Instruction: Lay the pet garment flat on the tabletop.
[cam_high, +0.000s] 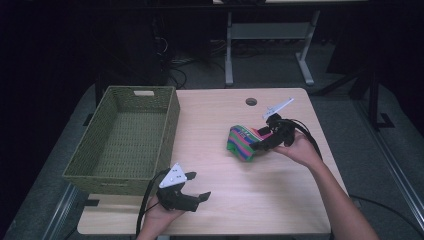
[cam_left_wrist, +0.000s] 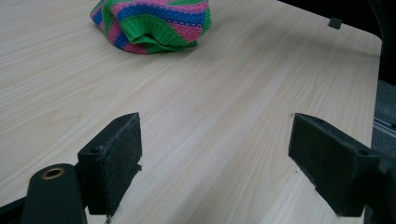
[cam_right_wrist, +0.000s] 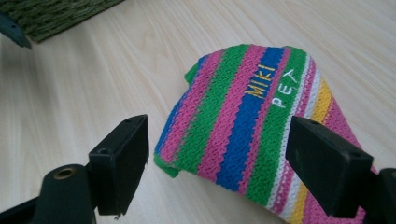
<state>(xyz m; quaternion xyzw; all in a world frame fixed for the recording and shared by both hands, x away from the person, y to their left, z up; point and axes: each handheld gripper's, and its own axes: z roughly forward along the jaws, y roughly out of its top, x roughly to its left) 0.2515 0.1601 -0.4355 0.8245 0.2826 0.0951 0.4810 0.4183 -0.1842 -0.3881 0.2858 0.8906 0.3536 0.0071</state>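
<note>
A striped knitted cloth in green, pink and blue lies on the wooden table, right of centre. In the right gripper view the cloth carries yellow and white lettering and lies between and just beyond my open jaws. My right gripper is open at the cloth's right edge, held by a hand. My left gripper stands open near the table's front edge, over bare wood. In the left gripper view the cloth lies far ahead of the left gripper.
A green woven basket with nothing in it stands on the table's left side, right beside my left gripper. A round cable hole sits near the far edge. Table legs and cables show on the floor behind.
</note>
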